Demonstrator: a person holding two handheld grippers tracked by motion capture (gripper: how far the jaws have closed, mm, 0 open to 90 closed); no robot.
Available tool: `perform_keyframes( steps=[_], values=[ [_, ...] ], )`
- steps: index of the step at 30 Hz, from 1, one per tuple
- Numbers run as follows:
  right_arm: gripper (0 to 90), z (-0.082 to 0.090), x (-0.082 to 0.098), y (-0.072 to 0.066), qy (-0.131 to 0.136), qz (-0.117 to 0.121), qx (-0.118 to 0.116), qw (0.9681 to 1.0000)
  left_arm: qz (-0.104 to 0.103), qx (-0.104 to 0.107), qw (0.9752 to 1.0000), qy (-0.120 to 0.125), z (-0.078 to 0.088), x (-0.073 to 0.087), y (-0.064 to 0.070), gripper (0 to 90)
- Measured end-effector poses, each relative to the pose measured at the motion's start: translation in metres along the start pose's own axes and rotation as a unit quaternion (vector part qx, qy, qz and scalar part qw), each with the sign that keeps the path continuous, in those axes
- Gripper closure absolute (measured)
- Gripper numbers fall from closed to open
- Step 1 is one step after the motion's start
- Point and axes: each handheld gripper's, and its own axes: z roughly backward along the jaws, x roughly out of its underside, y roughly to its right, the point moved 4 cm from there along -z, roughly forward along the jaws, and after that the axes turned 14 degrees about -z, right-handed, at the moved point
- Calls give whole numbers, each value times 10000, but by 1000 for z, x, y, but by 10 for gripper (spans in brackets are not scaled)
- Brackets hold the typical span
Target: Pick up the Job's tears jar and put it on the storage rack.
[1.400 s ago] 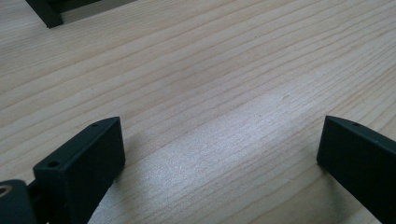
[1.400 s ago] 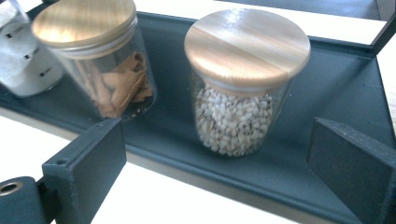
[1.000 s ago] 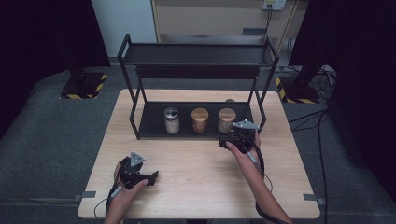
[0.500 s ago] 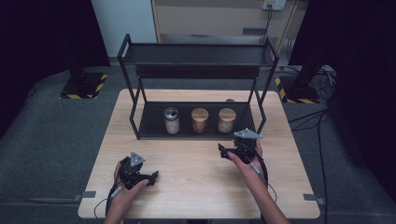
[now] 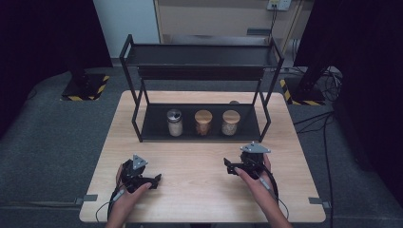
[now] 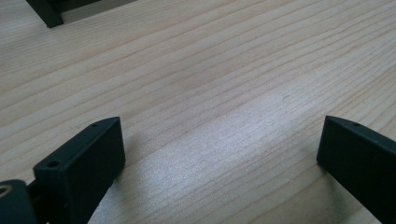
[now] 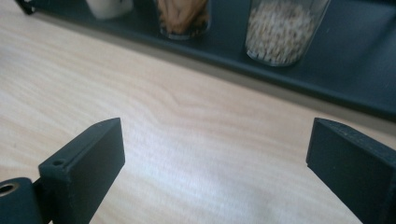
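Observation:
Three jars stand in a row on the lower shelf of a black two-tier rack (image 5: 152, 133): a metal-lidded shaker (image 5: 174, 122), a cork-lidded jar of brown sticks (image 5: 203, 122) and a cork-lidded jar of pale grains (image 5: 231, 122). My right gripper (image 5: 228, 167) hovers low over the table in front of the rack, open, with nothing between its jaws. In the right gripper view (image 7: 215, 158) the grain jar (image 7: 280, 30) and the stick jar (image 7: 183, 16) sit just beyond the jaws. My left gripper (image 5: 154, 180) rests open at the front left, over bare wood (image 6: 219, 154).
The wooden table (image 5: 199, 199) spreads between the rack and its front edge. One rack foot (image 6: 46, 11) shows far off in the left gripper view. The rack's upper shelf (image 5: 199, 54) overhangs the jars. Grey carpet surrounds the table.
My right gripper has drawn back from the rack's front edge toward the person, staying open. The left gripper has kept still.

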Motion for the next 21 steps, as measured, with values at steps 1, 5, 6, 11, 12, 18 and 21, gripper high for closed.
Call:
perform_keyframes(
  steps=[1,5,6,11,12,18,21],
  values=[
    [45,0,4,1,-74,2,1,10000,0,0,10000,0,0,0,0,0],
    [45,-1,10,2,-157,27,3,9999,2,-1,10000,0,0,0,0,0],
    [45,-2,12,2,-189,38,13,9998,0,-1,10000,-1,0,0,0,0],
    [45,-4,20,2,-371,142,28,9992,3,-4,10000,-2,0,0,0,0],
    [46,-5,22,1,-412,190,45,9990,4,-4,10000,-3,0,0,0,0],
    [43,-12,27,-6,-690,438,135,9966,5,-6,10000,-4,0,0,0,0],
    [30,-14,30,-6,-714,404,98,9966,6,-7,10000,-3,0,0,0,0]
  ],
)
